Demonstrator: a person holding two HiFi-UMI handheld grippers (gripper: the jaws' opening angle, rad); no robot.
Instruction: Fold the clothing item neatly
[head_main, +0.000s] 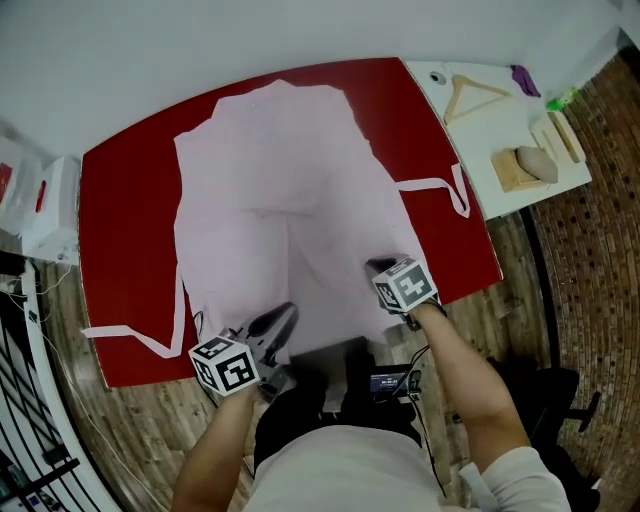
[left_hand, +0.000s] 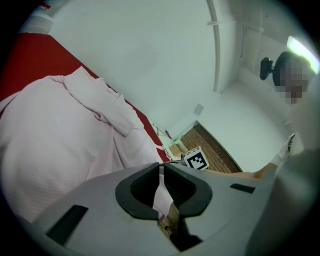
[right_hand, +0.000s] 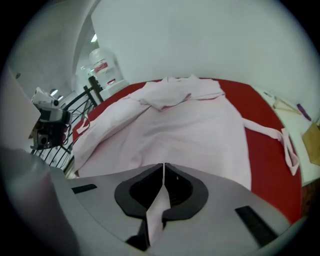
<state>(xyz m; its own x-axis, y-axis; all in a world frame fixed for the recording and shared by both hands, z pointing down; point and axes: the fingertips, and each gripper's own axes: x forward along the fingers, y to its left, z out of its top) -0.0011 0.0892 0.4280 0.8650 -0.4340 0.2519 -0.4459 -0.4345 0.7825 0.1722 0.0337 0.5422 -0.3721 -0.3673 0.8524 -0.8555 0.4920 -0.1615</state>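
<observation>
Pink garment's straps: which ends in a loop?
The strap near the white side table; its end doubles back into a loop. The other strap just bends once.

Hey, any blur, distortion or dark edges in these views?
Head view: evenly lit and sharp, though the red table bows from the wide lens. Left gripper view: black fisheye corners, pink garment slightly soft. Right gripper view: same dark corners.

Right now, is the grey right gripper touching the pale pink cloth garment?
Touching: the right gripper view shows the right gripper shut on the pale pink garment.
</observation>
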